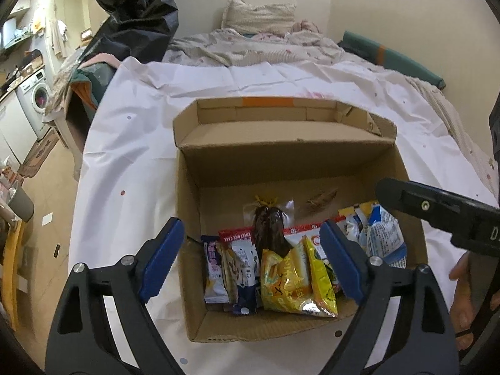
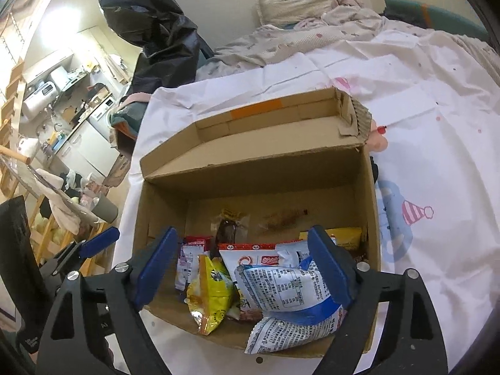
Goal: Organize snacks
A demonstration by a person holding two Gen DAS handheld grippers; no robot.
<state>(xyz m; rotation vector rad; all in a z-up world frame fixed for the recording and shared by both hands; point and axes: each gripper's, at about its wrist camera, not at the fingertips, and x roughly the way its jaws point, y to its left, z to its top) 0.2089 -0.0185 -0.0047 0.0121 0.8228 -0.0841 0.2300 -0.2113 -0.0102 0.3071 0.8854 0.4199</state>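
Above the near end of the cardboard box (image 1: pixel 193 168), the left gripper (image 1: pixel 250 259) gapes wide, holding nothing. Beside it the right gripper (image 2: pixel 247 265) hangs equally wide and empty over a blue-and-white packet (image 2: pixel 287 290) covered in small print too fine to read. Standing packets include a red-topped one (image 1: pixel 236 234) reading "SWEET RICE CAKE" and a yellow one (image 1: pixel 290 278). All sit on a white sheet (image 1: pixel 125 143).

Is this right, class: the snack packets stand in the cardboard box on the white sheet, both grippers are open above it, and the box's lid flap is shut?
One thing is wrong: the lid flap is folded back, so the cardboard box is open. The left wrist view shows this, with the snack packets uncovered inside. The rest holds: left gripper and right gripper are open, and the box sits on the white sheet.
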